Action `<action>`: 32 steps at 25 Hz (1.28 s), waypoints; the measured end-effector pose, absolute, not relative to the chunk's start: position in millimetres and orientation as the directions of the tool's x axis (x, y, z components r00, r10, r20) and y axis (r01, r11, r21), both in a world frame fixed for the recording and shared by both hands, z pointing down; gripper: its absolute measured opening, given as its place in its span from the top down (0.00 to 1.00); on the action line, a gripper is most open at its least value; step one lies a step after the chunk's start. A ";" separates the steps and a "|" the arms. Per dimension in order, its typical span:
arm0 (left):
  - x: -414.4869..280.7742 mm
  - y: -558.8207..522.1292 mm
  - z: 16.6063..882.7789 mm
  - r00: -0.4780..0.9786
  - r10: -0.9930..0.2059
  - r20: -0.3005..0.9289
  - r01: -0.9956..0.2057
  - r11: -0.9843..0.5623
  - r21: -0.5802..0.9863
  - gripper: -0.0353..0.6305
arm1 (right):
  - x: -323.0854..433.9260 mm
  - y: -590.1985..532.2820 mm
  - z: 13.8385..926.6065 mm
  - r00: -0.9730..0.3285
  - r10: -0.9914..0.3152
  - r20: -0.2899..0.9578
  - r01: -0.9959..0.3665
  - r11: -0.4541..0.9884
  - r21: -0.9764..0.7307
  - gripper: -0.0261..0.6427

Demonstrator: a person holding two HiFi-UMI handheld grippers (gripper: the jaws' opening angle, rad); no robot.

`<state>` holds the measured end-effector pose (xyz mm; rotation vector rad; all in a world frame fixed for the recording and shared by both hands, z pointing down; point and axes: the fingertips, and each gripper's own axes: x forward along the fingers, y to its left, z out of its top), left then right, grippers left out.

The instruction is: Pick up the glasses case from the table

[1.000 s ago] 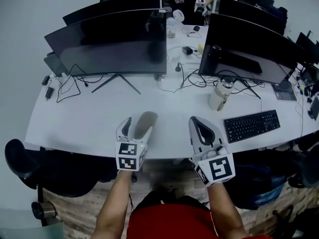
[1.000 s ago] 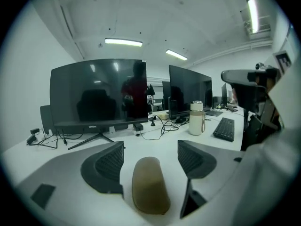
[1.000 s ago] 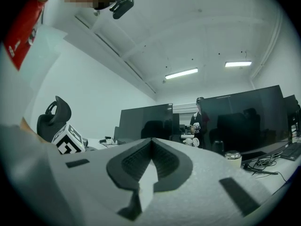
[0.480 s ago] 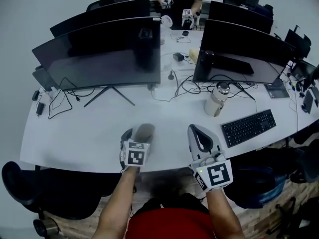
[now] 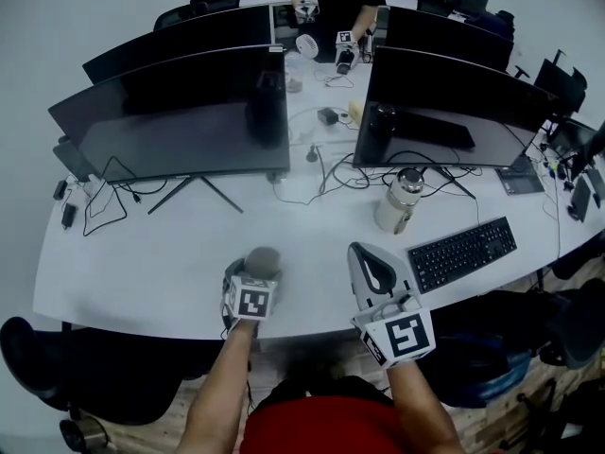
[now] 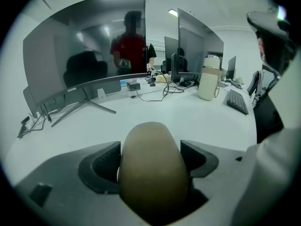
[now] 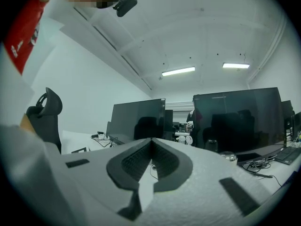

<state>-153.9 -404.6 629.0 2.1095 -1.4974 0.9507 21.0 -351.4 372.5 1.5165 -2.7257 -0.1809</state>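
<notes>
At the far left of the head view, cables trail across the white table (image 5: pixel 142 263) beside a wide dark monitor (image 5: pixel 180 112) on a splayed stand. Right of them, near the table's front edge, the left gripper (image 5: pixel 253 267) points steeply down with the tan, rounded glasses case (image 6: pixel 150 164) between its fingers. The jaws are opening: in the left gripper view the ribbed pads (image 6: pixel 106 166) stand just at the case's sides, and a thin pale sliver shows between the left pad and the case. Whether the case rests on the tabletop cannot be told. Next to the right, the right gripper (image 7: pixel 151 147) is held level at the table's edge, its fingers pressed together at the tips with nothing between them. Beyond it stand a pale bottle (image 5: pixel 397 200) and a second dark monitor (image 5: pixel 444 107), and a black keyboard (image 5: pixel 461 252) lies further right.
</notes>
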 end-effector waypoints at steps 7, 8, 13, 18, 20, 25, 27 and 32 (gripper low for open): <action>-156.9 -402.7 630.7 0.188 -0.651 0.735 -0.935 -0.349 -0.070 0.40 | 25.8 -352.3 378.9 -0.548 -0.836 -0.030 -0.835 0.544 0.085 0.96; -157.8 -402.9 627.9 0.186 -0.658 0.730 -0.936 -0.344 -0.072 0.40 | 27.2 -352.5 379.0 -0.549 -0.836 -0.030 -0.834 0.545 0.083 0.96; -157.8 -404.4 596.4 0.195 -0.723 0.663 -0.945 -0.319 -0.071 0.40 | 32.9 -354.0 380.7 -0.550 -0.835 -0.031 -0.834 0.547 0.068 0.96; -151.0 -398.8 529.5 0.239 -0.818 0.524 -0.954 -0.297 -0.029 0.40 | 32.8 -354.1 380.8 -0.554 -0.832 -0.037 -0.833 0.552 0.046 0.96; -149.2 -394.1 503.8 0.249 -0.851 0.463 -0.957 -0.288 -0.016 0.40 | 32.8 -352.5 377.7 -0.555 -0.831 -0.046 -0.832 0.553 0.039 0.96; -146.0 -377.8 441.8 0.261 -0.915 0.307 -0.961 -0.276 -0.006 0.40 | 29.1 -344.8 369.8 -0.562 -0.824 -0.067 -0.827 0.562 0.033 0.96; -144.6 -370.3 418.6 0.262 -0.935 0.241 -0.963 -0.271 -0.006 0.40 | 28.5 -341.8 365.9 -0.564 -0.822 -0.078 -0.826 0.563 0.032 0.96; -141.5 -345.9 375.0 0.261 -0.960 0.105 -0.965 -0.262 -0.001 0.40 | 30.0 -333.7 351.7 -0.559 -0.820 -0.124 -0.827 0.561 0.023 0.96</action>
